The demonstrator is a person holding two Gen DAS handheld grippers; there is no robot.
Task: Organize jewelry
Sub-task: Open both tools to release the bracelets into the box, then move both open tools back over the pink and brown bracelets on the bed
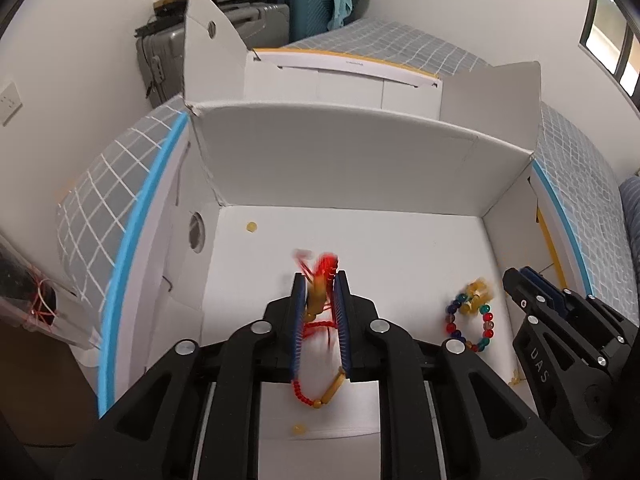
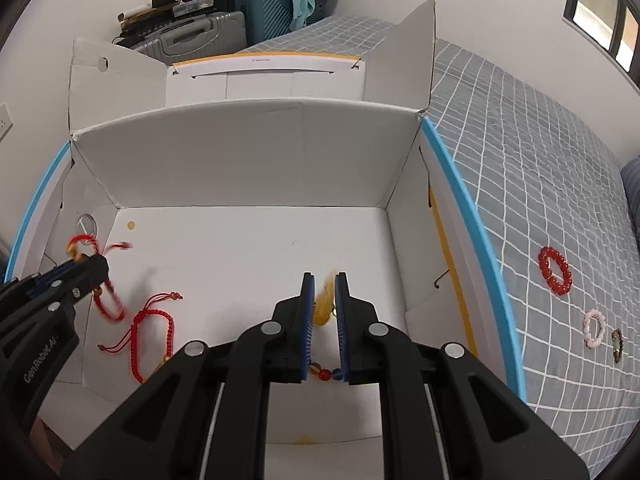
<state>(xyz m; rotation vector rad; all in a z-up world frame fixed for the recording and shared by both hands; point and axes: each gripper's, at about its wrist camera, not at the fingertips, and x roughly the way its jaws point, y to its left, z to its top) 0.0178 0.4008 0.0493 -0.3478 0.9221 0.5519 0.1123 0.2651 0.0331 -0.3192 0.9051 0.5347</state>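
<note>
My left gripper [image 1: 320, 280] is shut on a red cord bracelet with gold beads [image 1: 320, 292] and holds it over the floor of the white cardboard box [image 1: 360, 168]. It also shows in the right wrist view [image 2: 100, 268], with the bracelet [image 2: 108, 300] hanging from it. My right gripper [image 2: 325, 280] is shut on the yellow tassel [image 2: 325, 304] of a multicoloured bead bracelet [image 1: 470, 320], whose beads [image 2: 325, 374] show between the fingers. Another red cord bracelet [image 2: 154, 328] lies on the box floor.
On the grey checked bedspread [image 2: 520, 200] to the right of the box lie a red bead bracelet [image 2: 555, 270], a pink bead ring [image 2: 594, 327] and a dark bracelet [image 2: 617, 344]. Loose yellow beads [image 1: 251, 227] lie in the box. Suitcases [image 1: 256, 28] stand behind.
</note>
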